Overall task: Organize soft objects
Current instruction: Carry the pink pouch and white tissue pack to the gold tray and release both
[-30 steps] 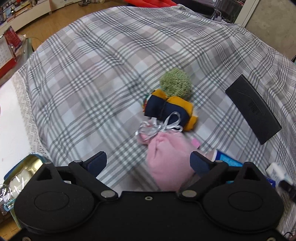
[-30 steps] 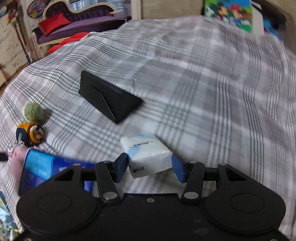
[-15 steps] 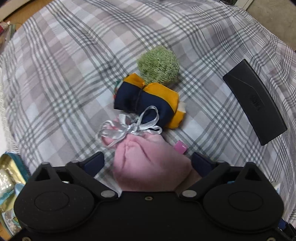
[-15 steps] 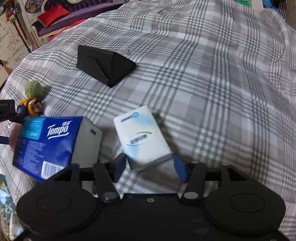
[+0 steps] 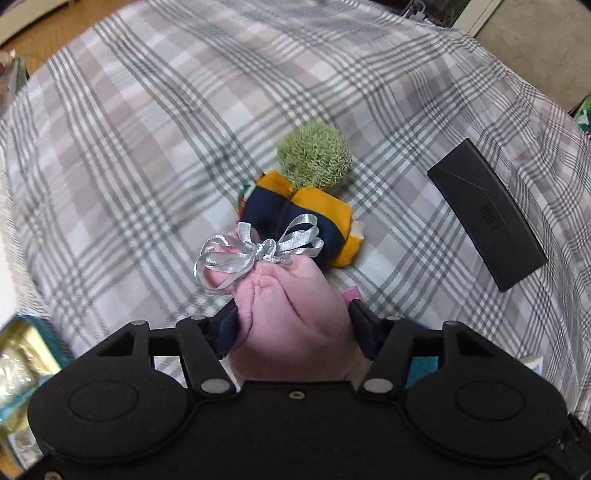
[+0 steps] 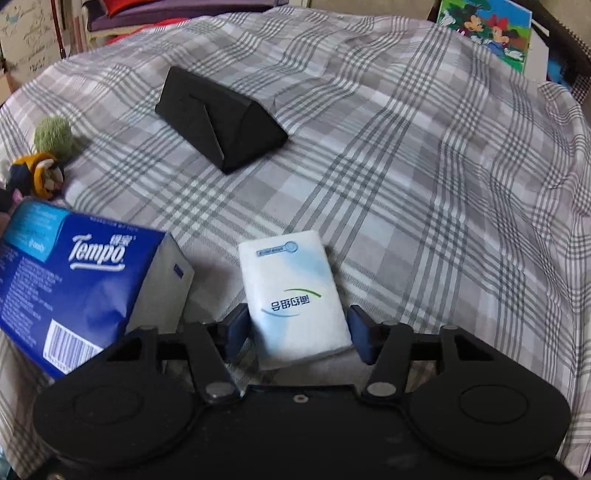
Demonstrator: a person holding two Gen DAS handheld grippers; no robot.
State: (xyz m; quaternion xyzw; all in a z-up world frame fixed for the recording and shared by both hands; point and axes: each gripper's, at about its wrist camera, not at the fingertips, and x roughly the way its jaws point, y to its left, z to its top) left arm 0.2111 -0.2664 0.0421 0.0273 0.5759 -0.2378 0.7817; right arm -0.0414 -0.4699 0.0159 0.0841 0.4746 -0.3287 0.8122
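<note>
A pink soft pouch [image 5: 291, 306] tied with a silver ribbon [image 5: 258, 251] lies on the plaid bedspread [image 5: 129, 147]. My left gripper [image 5: 291, 325] is closing on it, and both pads press into its sides. Just beyond it lie a navy and yellow cloth roll [image 5: 303, 218] and a fuzzy green ball [image 5: 314, 155]. In the right wrist view a small white tissue pack [image 6: 291, 291] sits lengthwise between the fingers of my right gripper [image 6: 297, 328]. Its jaws are closing, with the pads against the pack's long sides.
A blue Tempo tissue pack [image 6: 85, 280] lies just left of the right gripper. A black triangular case [image 6: 221, 114] sits further out on the bedspread. A tin with foil packets [image 5: 18, 350] is at the near left. A cartoon picture [image 6: 487, 29] stands past the bed's far edge.
The left gripper came down over the pink pouch and its fingers closed in from wide apart onto its sides. The right gripper sank and rolled, so the white tissue pack now lies lengthwise between its fingers.
</note>
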